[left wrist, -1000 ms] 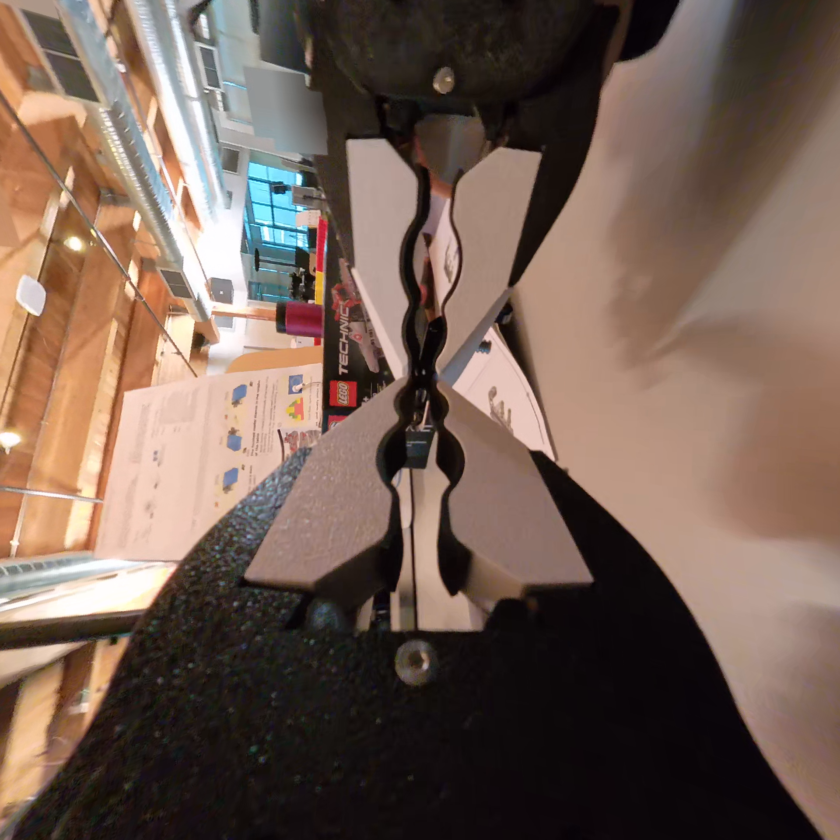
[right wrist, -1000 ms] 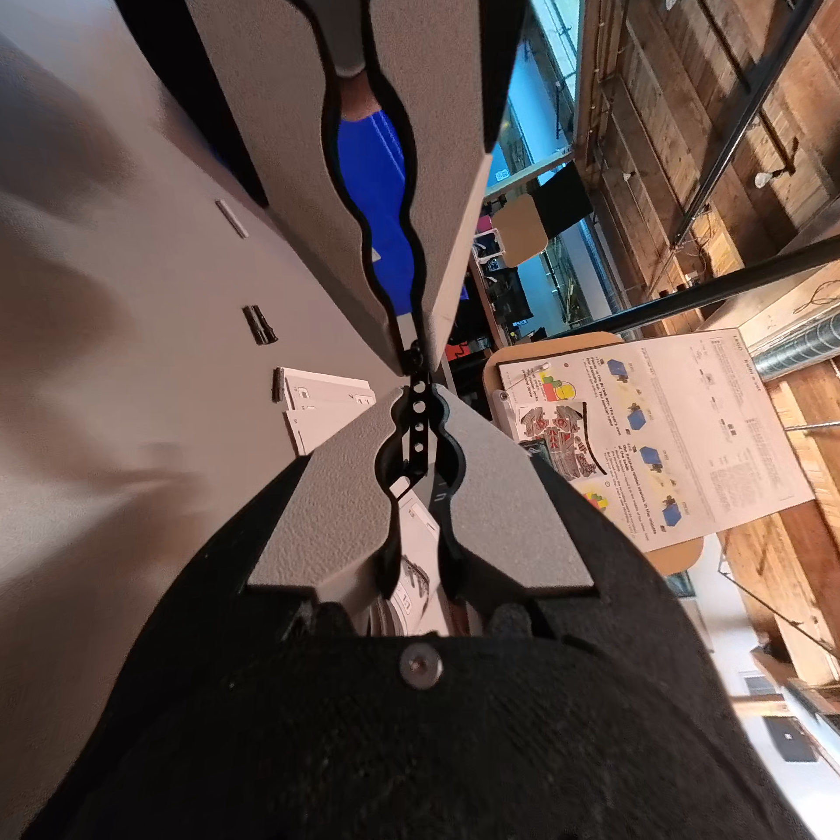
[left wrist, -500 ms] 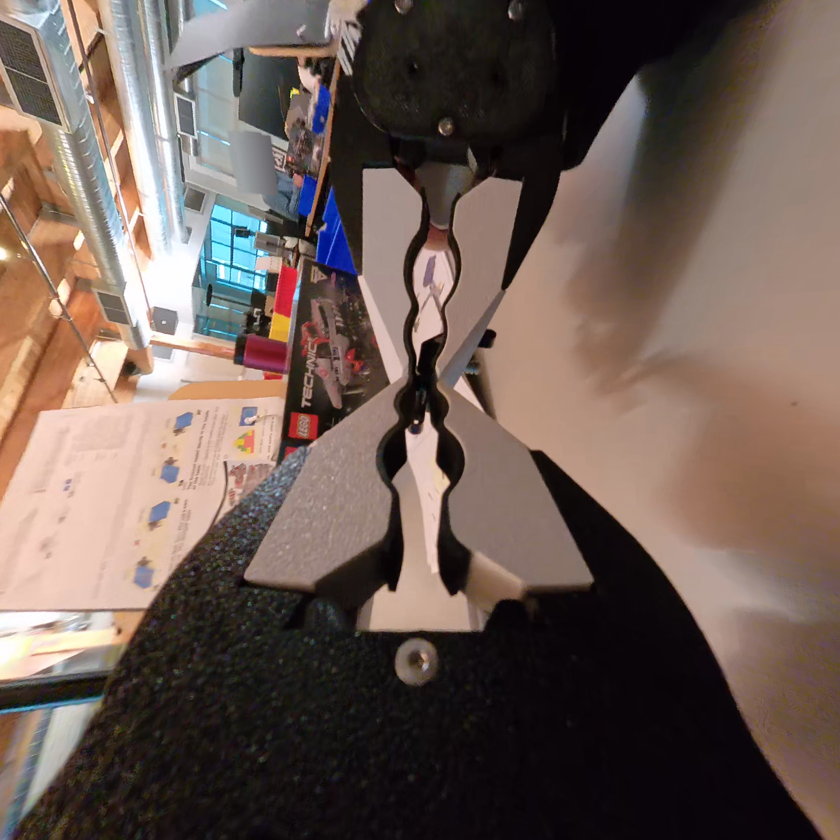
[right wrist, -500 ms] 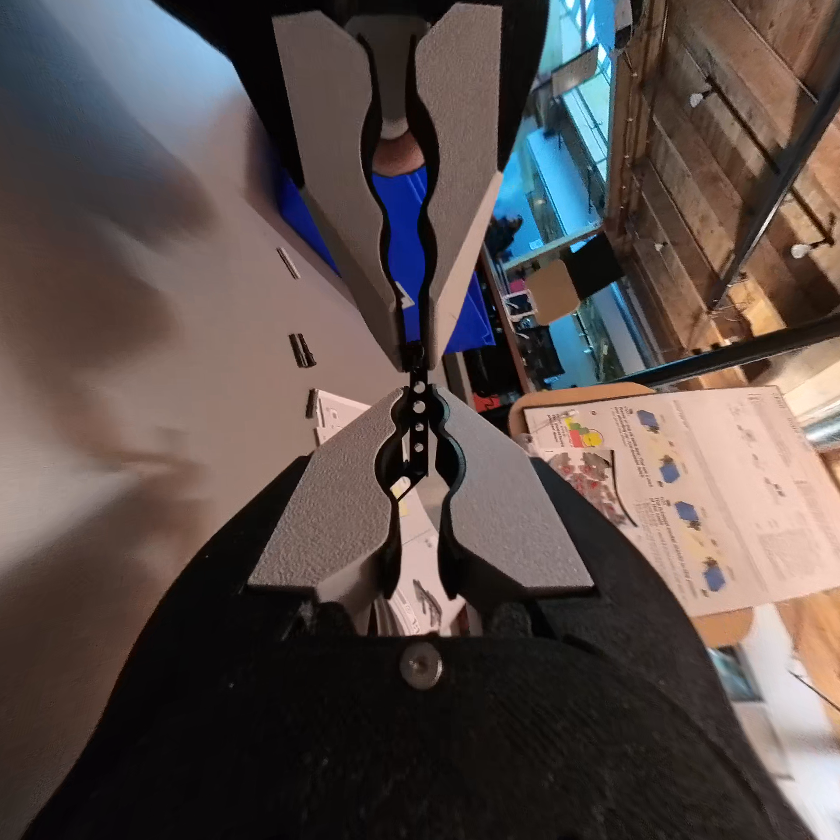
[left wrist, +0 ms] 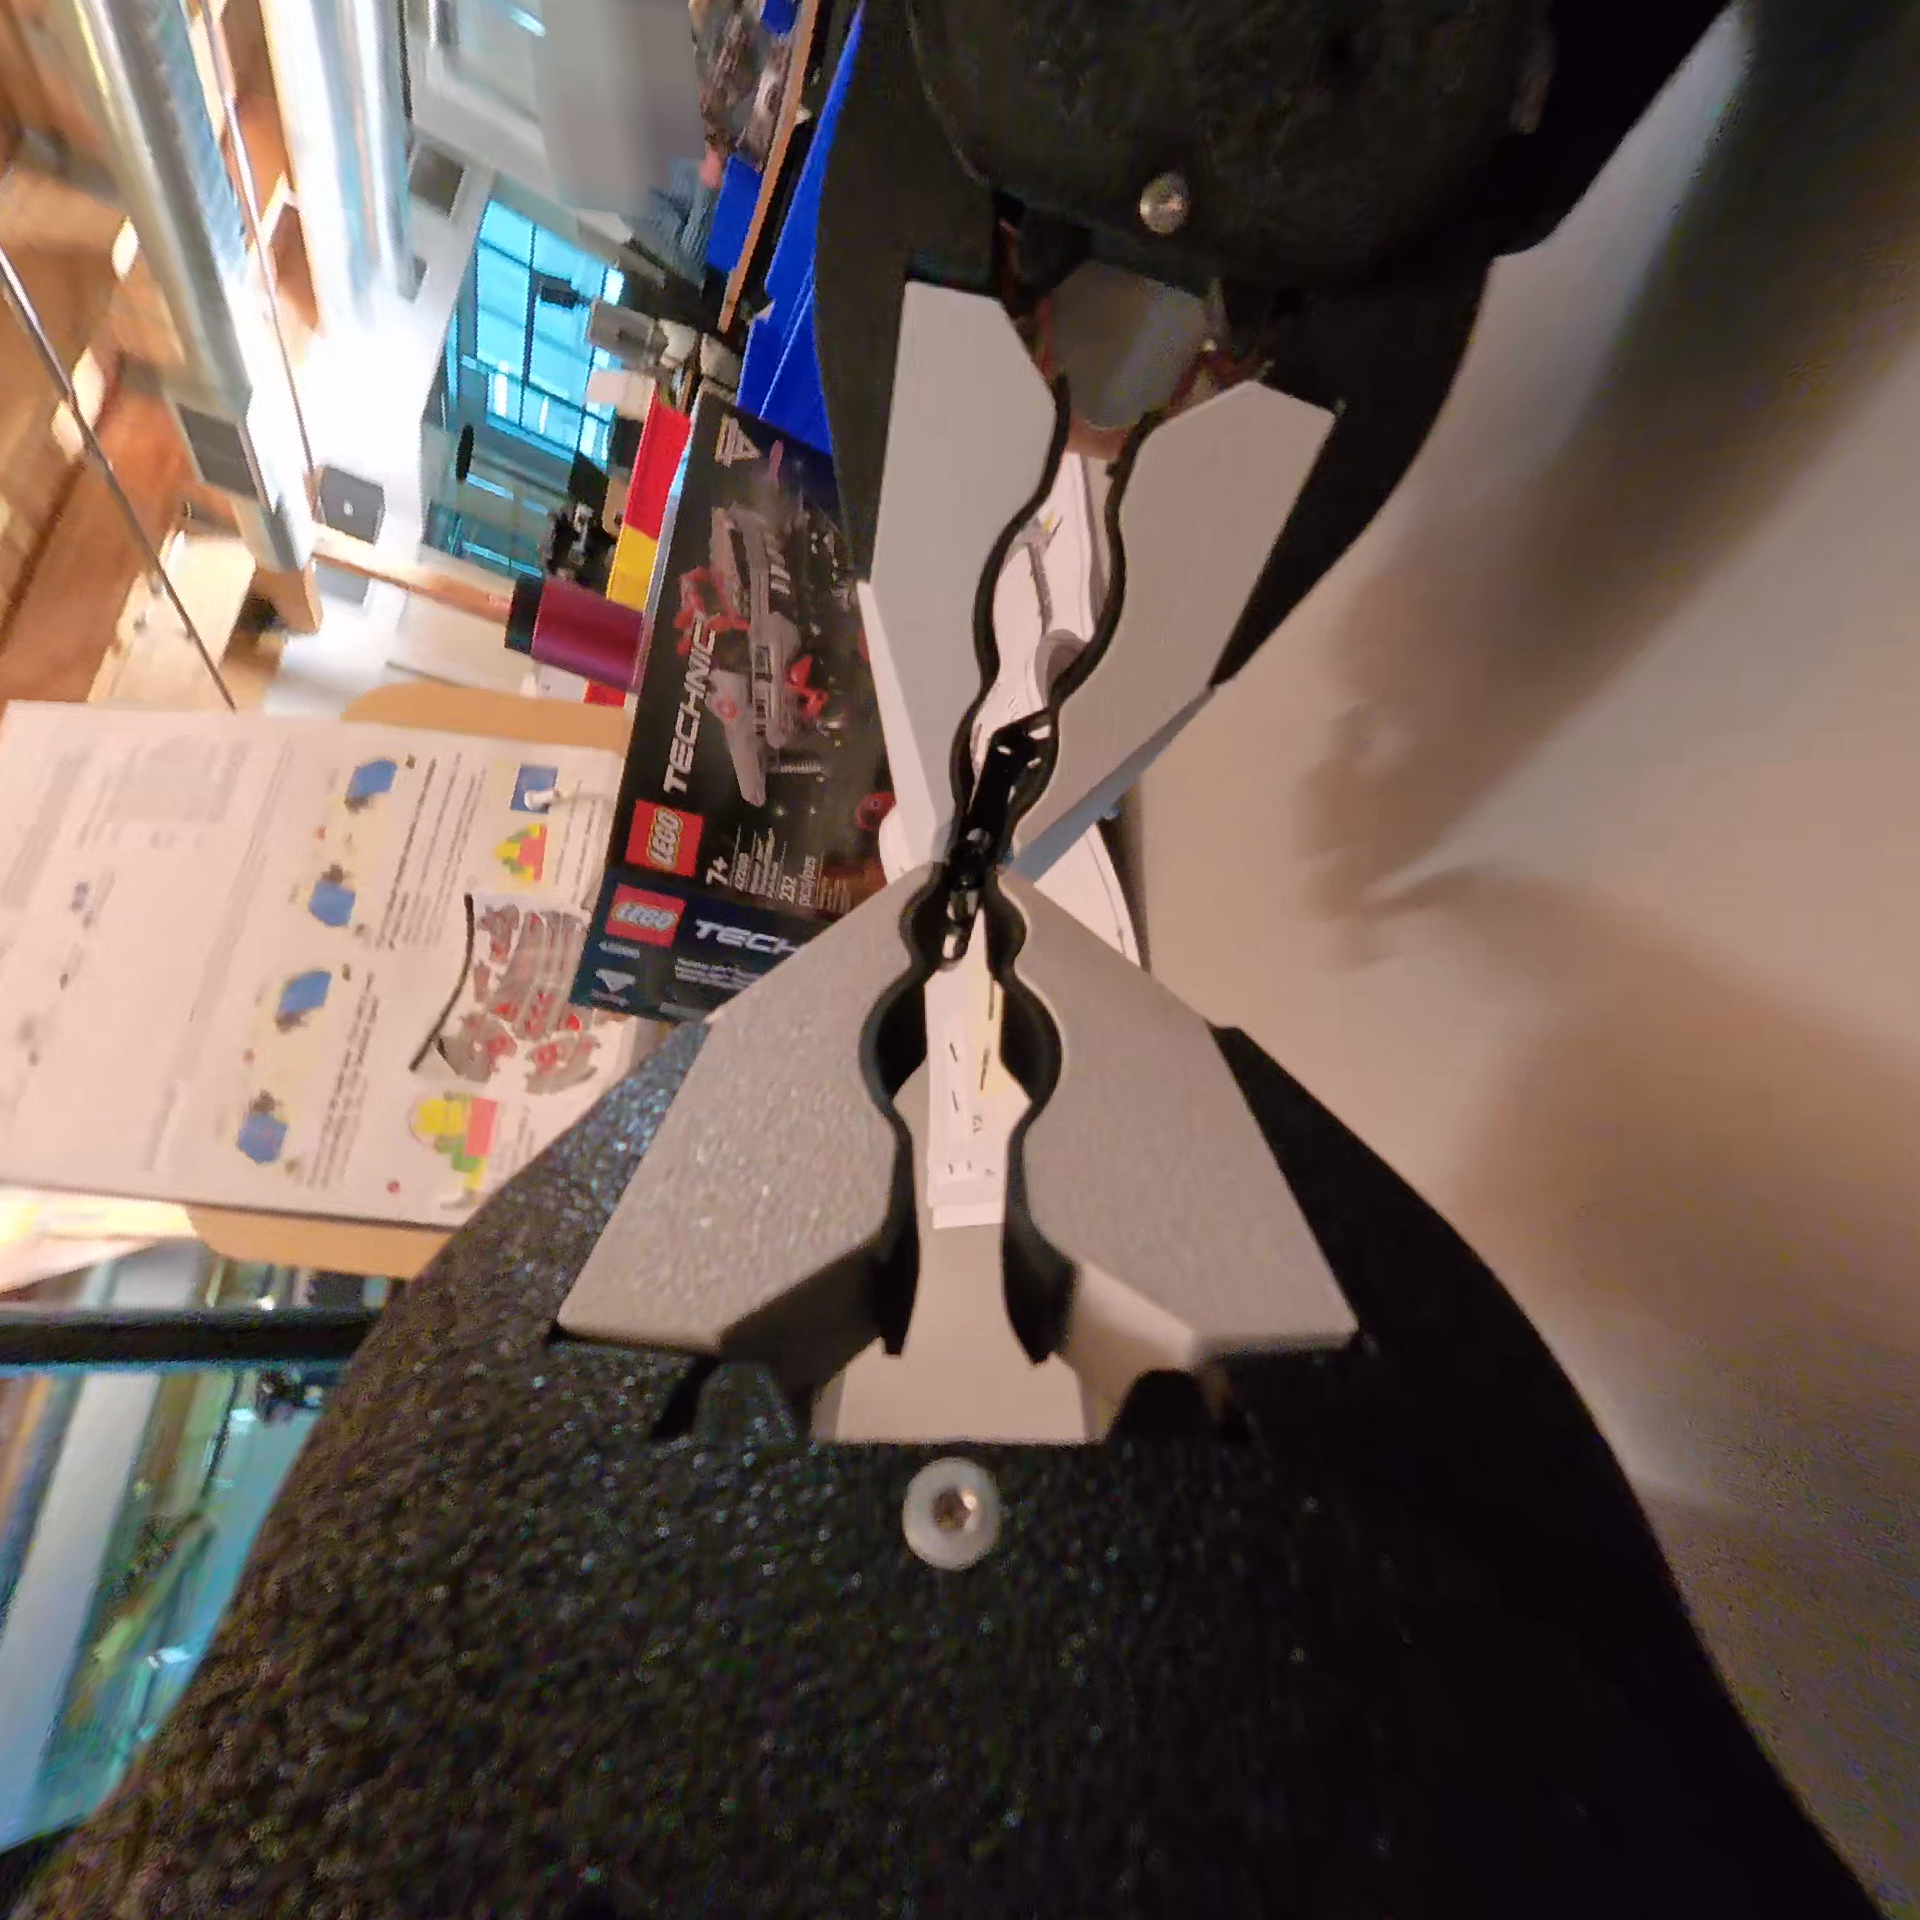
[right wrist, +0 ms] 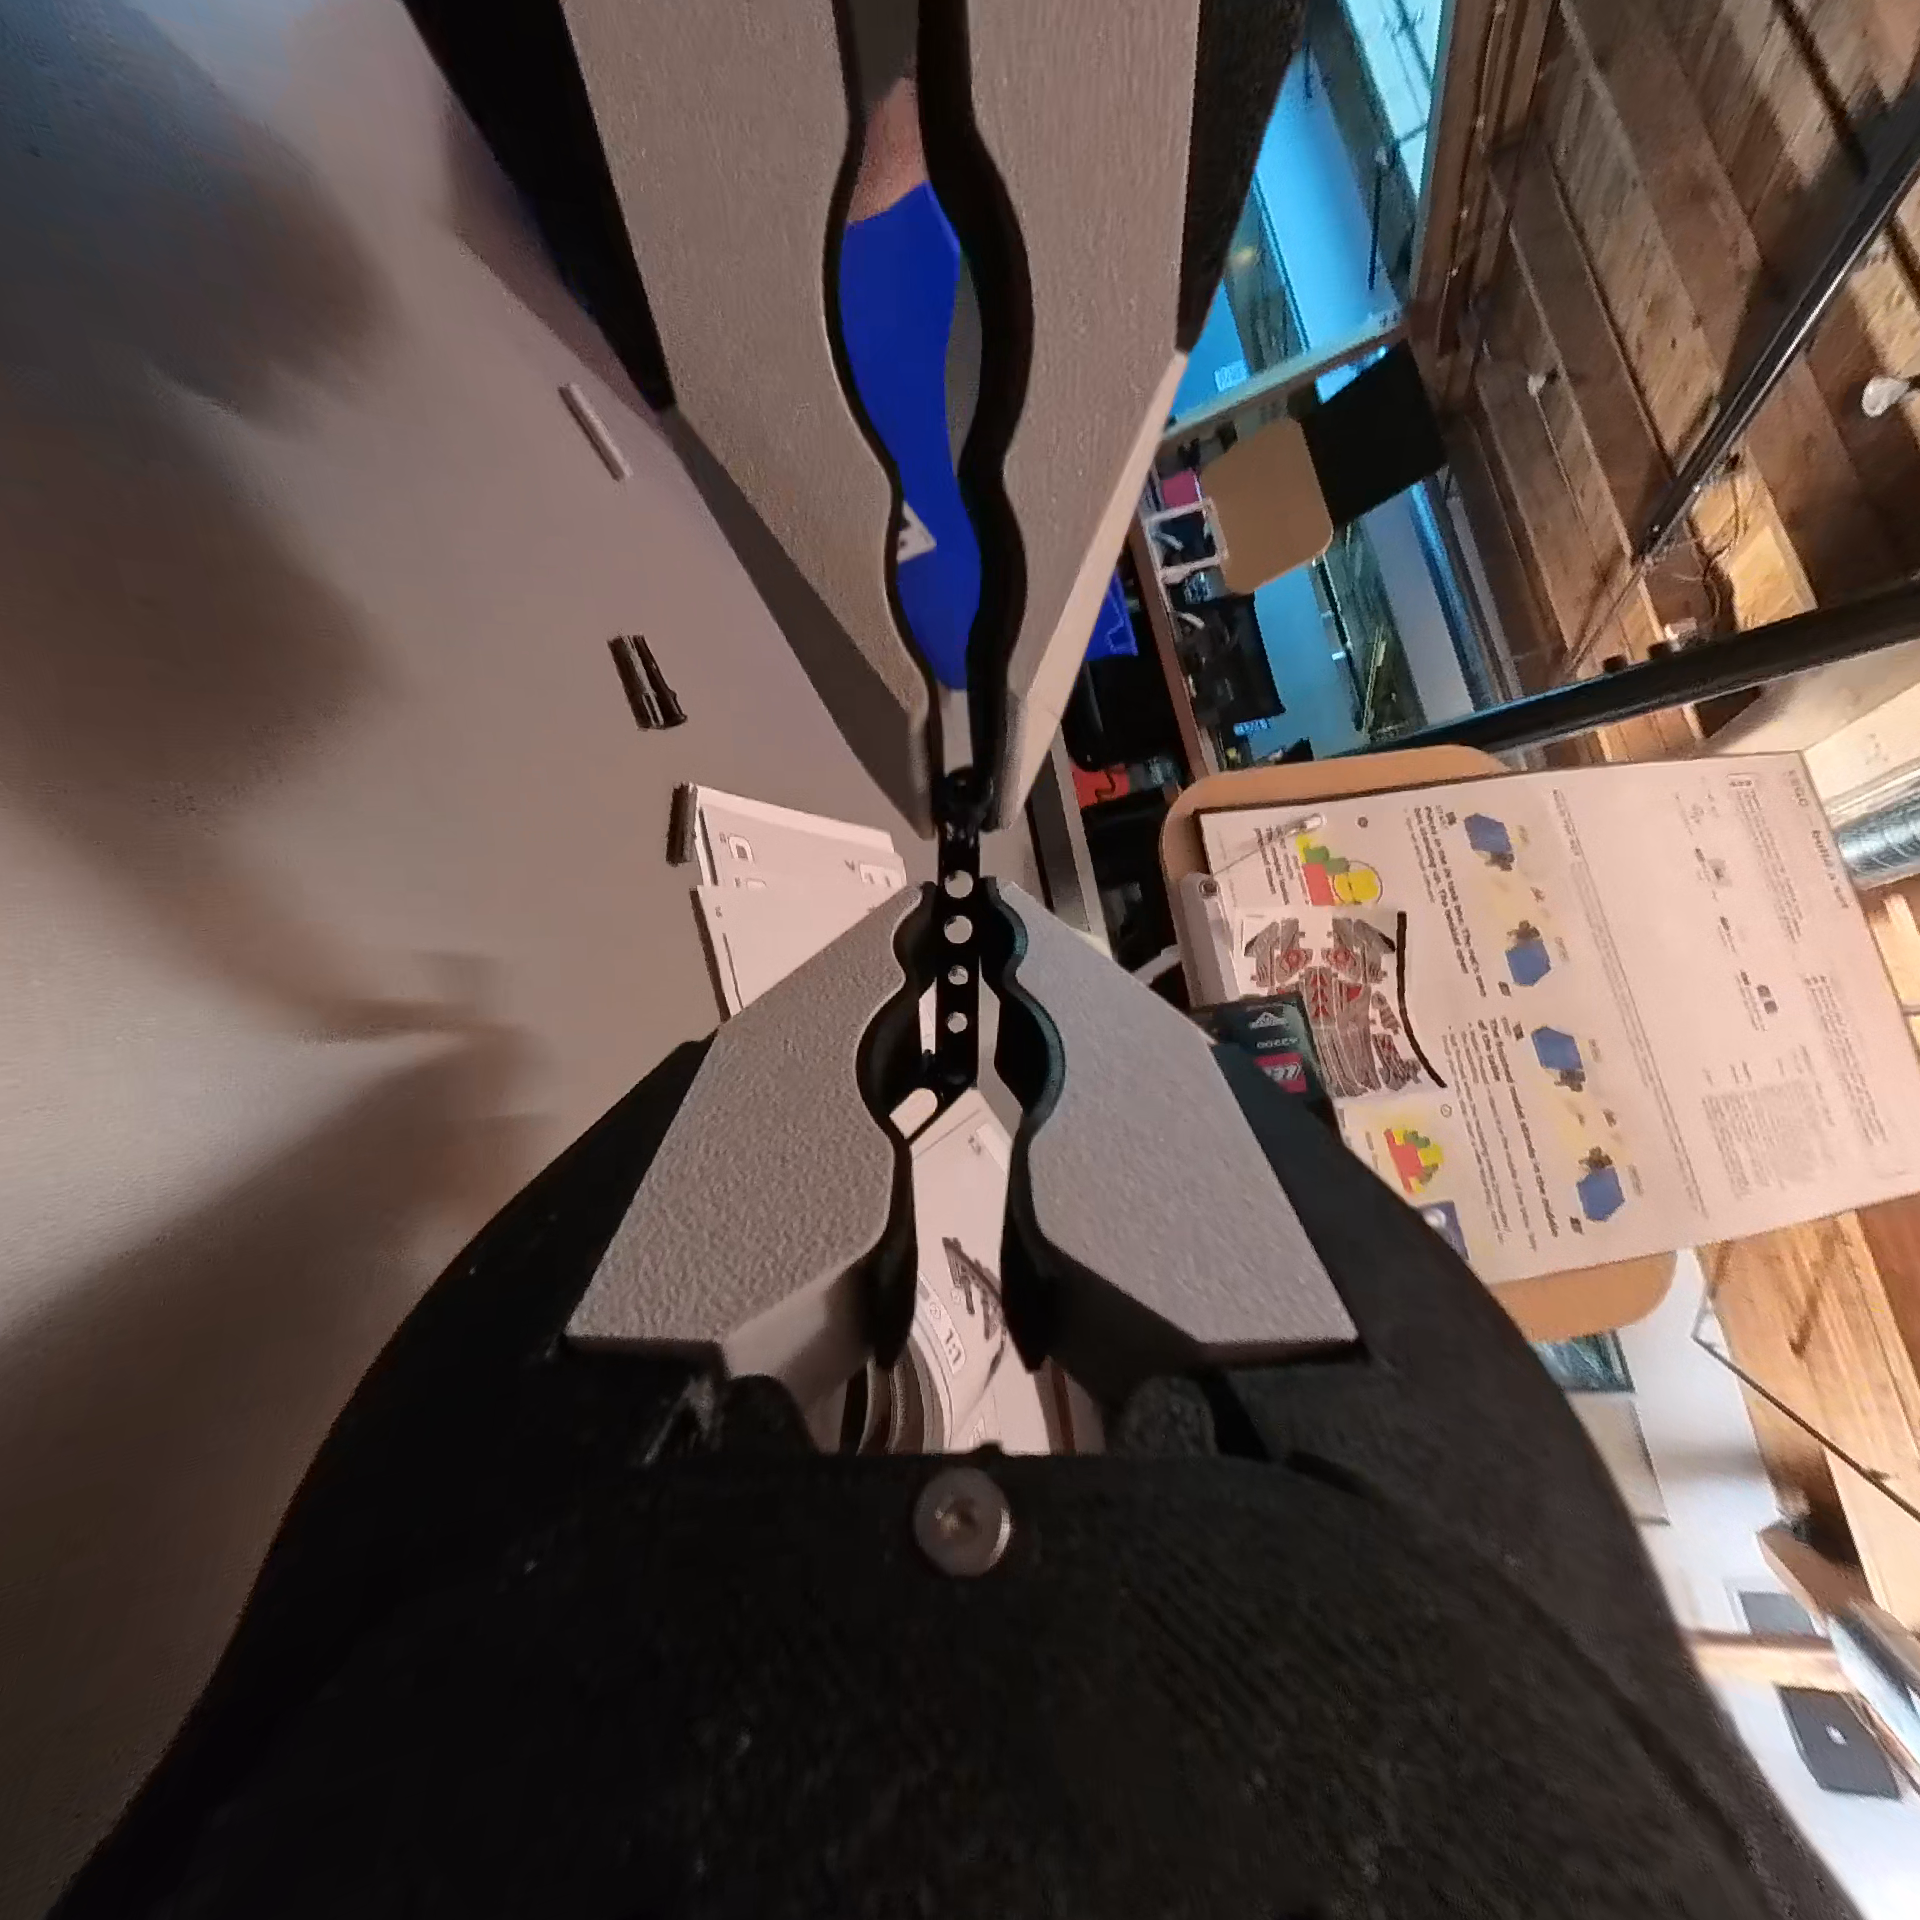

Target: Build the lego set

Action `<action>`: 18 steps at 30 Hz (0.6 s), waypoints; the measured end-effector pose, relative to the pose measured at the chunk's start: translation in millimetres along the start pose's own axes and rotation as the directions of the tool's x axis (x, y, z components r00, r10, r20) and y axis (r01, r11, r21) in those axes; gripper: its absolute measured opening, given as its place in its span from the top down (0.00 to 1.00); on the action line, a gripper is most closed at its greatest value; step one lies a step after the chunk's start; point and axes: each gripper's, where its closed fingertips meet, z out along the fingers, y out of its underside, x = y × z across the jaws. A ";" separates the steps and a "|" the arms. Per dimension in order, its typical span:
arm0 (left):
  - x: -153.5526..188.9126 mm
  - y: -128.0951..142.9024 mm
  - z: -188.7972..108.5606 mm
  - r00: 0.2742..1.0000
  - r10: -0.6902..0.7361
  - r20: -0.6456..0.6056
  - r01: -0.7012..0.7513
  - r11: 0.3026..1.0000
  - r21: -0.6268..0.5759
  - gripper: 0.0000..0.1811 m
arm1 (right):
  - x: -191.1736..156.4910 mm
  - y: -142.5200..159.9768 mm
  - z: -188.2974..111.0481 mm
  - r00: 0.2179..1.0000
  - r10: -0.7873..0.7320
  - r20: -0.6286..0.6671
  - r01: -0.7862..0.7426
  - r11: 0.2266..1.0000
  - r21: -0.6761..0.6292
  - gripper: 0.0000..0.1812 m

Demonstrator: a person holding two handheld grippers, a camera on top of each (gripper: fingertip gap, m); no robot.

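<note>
My two grippers meet tip to tip above the grey table (right wrist: 312, 831). My right gripper (right wrist: 961, 899) is shut on a thin black beam with holes (right wrist: 956, 971), which stands between its fingers and sticks out past the tips. My left gripper (left wrist: 961, 883) is shut on a small black piece (left wrist: 958, 909) that touches the beam's end (left wrist: 1003, 769). In the right wrist view the left gripper (right wrist: 961, 810) comes down from the top. In the left wrist view the right gripper (left wrist: 1003, 821) does the same. How the two parts join is hidden by the fingertips.
A white instruction booklet (right wrist: 790, 862), a small black part (right wrist: 646, 681) and a pale strip (right wrist: 594, 431) lie on the table. The dark lego box (left wrist: 748, 748) and a printed sheet on a board (left wrist: 291, 956) stand at the table's edge, with a blue bin (right wrist: 904, 416) behind. Only a small space, under 4 cm, lies between the two pairs of fingers.
Both grippers stay shut and tip to tip. The pair has swung a little, so the background has shifted, and the left gripper looms closer in the right wrist view than half a second ago.
</note>
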 end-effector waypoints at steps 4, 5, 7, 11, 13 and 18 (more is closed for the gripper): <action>-0.5 7.4 10.5 0.985 -0.166 0.042 0.167 0.986 -0.015 0.97 | -1.9 11.9 5.3 1.000 -0.013 -0.005 0.012 0.996 -0.086 0.98; -1.0 9.5 12.0 0.977 -0.207 0.050 0.208 0.978 -0.015 0.97 | -1.1 14.8 6.2 1.000 -0.003 -0.009 0.002 0.995 -0.101 0.98; 2.8 13.9 15.6 0.963 -0.268 0.034 0.269 0.963 -0.030 0.97 | -3.0 21.2 7.6 1.000 0.017 0.014 -0.015 0.991 -0.129 0.98; 27.3 22.2 20.7 0.915 -0.392 -0.096 0.381 0.918 -0.110 0.98 | -1.4 39.6 5.5 0.999 -0.020 0.040 0.027 0.980 -0.195 0.98; 48.4 22.4 22.6 0.857 -0.473 -0.202 0.449 0.880 -0.156 0.98 | -5.3 42.0 3.3 0.996 -0.003 0.085 0.018 0.985 -0.172 0.98; 84.9 20.7 24.2 0.712 -0.605 -0.357 0.555 0.796 -0.242 0.98 | -9.6 45.3 1.3 0.992 -0.019 0.126 0.041 0.984 -0.173 0.97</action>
